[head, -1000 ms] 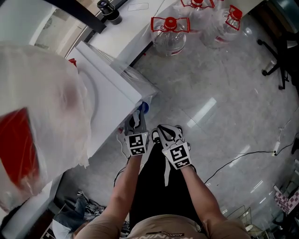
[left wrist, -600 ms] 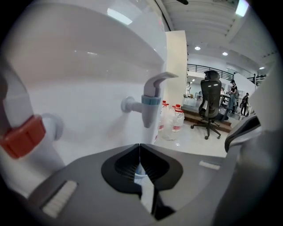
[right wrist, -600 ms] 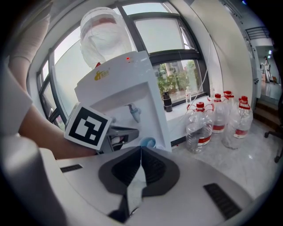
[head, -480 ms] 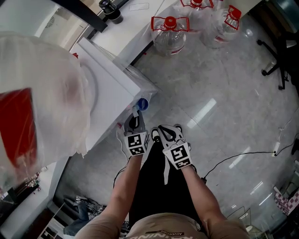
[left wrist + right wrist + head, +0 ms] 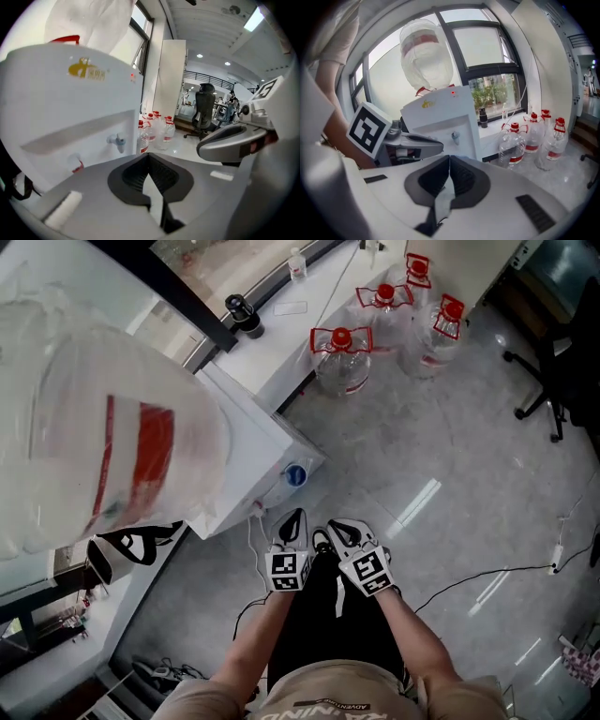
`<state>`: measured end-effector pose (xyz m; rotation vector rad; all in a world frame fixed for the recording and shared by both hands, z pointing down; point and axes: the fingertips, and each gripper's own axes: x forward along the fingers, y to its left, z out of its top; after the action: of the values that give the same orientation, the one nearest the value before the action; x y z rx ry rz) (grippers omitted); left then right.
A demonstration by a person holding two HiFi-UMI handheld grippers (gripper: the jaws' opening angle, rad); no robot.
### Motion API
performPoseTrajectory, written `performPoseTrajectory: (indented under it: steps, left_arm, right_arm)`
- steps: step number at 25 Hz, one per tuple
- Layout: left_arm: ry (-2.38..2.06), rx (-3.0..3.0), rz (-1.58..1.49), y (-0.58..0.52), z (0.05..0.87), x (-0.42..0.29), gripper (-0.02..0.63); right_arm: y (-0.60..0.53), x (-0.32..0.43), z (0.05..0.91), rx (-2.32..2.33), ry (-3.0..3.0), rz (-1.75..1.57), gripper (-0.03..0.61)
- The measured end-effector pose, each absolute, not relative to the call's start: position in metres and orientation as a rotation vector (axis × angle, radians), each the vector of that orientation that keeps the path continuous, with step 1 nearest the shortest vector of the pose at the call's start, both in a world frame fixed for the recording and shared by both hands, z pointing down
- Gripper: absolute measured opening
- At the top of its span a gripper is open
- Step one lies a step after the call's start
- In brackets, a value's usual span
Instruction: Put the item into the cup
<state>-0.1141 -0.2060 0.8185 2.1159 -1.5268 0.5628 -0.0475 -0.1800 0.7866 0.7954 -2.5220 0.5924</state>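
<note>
No cup and no loose item shows in any view. In the head view my left gripper (image 5: 292, 521) and right gripper (image 5: 341, 530) are held side by side in front of the person's body, over the floor just right of a white water dispenser (image 5: 246, 463). Both are shut with nothing between the jaws. The left gripper view looks past the left gripper (image 5: 149, 158) at the dispenser's front (image 5: 70, 93) with its blue tap (image 5: 116, 139). Beyond the right gripper (image 5: 449, 161), the right gripper view shows the dispenser (image 5: 440, 115) and the left gripper's marker cube (image 5: 370, 129).
A large upturned water bottle (image 5: 103, 446) tops the dispenser. Several red-capped water bottles (image 5: 375, 334) stand on the grey floor beside a white ledge (image 5: 281, 334). An office chair base (image 5: 553, 381) is at the right. A cable (image 5: 487, 573) runs over the floor.
The head view has swung, so the dispenser and bottles sit differently in frame. Both grippers now lie lower in the picture and farther from the dispenser's blue tap, still shut and side by side.
</note>
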Motion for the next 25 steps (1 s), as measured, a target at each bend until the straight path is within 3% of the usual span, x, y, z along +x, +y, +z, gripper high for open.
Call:
performPoseTrajectory:
  steps: [15, 21, 25]
  left_arm:
    - [-1.583, 2.309, 0.413, -0.178, 0.579, -0.118, 0.008]
    - [-1.668, 2.433, 0.465, -0.189, 0.518, -0.136, 0.008]
    - [-1.698, 2.423, 0.335, -0.192, 0.483, -0.143, 0.009]
  right_arm:
    - [-0.202, -0.019, 0.581, 0.893, -2.678, 0.371, 0.012]
    - [-0.199, -0.019, 0.529, 0.882, -2.724, 0.262, 0.012]
    - [-0.2, -0.018, 0.486, 0.93, -2.77, 0.198, 0.012]
